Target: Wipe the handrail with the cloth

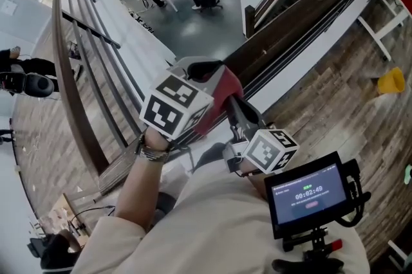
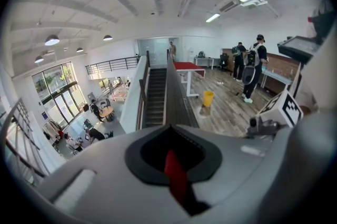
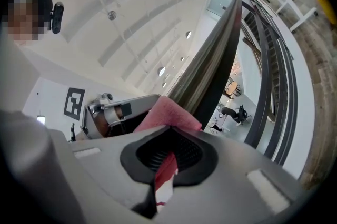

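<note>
Gripping cloth [image 1: 222, 87] over handrail [image 1: 302, 15] edge, left gripper [image 1: 205, 70], right gripper [image 1: 230, 102]; atrium [image 1: 187, 28] beyond.

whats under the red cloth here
The pink-red fabric cloth sits on the dark wooden handrail, which runs out from beneath it. The stretch of rail directly under the cloth is covered, so its surface cannot be seen.

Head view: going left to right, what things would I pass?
Curved brown railing → black-and-white marker cube on the left tongs → red cloth → smaller marker cube on the right tongs → black timer screen → yellow bucket.
</note>
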